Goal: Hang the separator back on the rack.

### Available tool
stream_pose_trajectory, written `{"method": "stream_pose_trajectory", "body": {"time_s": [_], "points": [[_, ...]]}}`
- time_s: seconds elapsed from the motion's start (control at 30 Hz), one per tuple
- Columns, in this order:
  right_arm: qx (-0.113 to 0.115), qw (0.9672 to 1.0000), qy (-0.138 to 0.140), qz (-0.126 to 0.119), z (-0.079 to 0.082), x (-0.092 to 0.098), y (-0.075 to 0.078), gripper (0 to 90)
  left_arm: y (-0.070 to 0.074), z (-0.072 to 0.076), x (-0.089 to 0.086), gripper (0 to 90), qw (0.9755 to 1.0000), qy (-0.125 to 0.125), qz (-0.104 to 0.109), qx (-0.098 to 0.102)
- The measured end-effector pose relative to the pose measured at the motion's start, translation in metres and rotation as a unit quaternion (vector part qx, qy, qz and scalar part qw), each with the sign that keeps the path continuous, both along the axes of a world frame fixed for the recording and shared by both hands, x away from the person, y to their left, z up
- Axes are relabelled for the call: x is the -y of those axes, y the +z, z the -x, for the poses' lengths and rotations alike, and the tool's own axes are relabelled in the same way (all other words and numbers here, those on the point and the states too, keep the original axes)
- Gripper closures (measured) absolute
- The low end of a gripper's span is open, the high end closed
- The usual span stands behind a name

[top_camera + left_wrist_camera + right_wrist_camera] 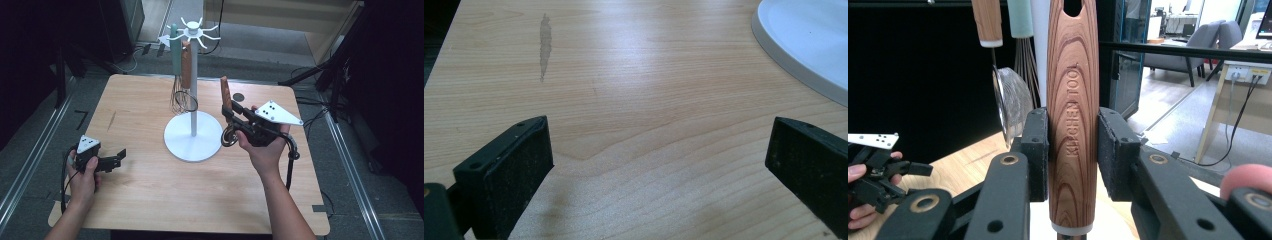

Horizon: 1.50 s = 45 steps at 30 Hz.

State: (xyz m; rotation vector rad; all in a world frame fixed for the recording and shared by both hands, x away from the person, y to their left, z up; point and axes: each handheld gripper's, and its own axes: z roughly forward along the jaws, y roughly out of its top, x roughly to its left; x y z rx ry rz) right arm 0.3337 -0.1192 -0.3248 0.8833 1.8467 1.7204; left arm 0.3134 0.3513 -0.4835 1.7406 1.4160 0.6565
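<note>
Gripping a wooden-handled utensil (1073, 115) upright between its jaws, the right gripper (235, 122) hovers just right of the white rack (193, 135), where a whisk (176, 75) and another wooden-handled tool (186, 65) hang. The left gripper (112, 159) rests on the bench (634, 100), jaws wide and empty, near the rack's base.

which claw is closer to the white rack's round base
The right claw, holding a wooden-handled tool just beside the base. The left claw rests open farther off toward the table's left edge.

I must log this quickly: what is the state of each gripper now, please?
Left gripper: open, holding nothing, above the table.
Right gripper: closed on the wooden-handled kitchen tool, handle upright between its pads.
</note>
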Motion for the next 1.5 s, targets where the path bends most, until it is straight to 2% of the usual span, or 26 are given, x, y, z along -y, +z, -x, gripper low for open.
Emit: {"method": "stream_pose_trajectory", "body": {"time_s": [0.5,0.77,1.03,1.5], "points": [[0.019,0.9998,0.006,-0.003,0.002,-0.005,0.015,69.9,0.0,0.0,0.001,0.0,1.0,-0.004,-0.003,-0.002],[0.037,0.999,0.011,-0.022,0.005,-0.011,0.023,69.9,0.0,0.0,0.001,0.0,1.0,-0.004,-0.001,-0.002],[0.06,0.9977,0.001,-0.03,0.006,-0.022,0.034,69.9,0.0,0.0,0.001,0.0,1.0,-0.004,-0.001,-0.003],[0.072,0.9963,-0.004,-0.046,0.002,-0.032,0.048,69.9,0.0,0.0,0.001,0.0,1.0,-0.006,-0.001,-0.003]]}}
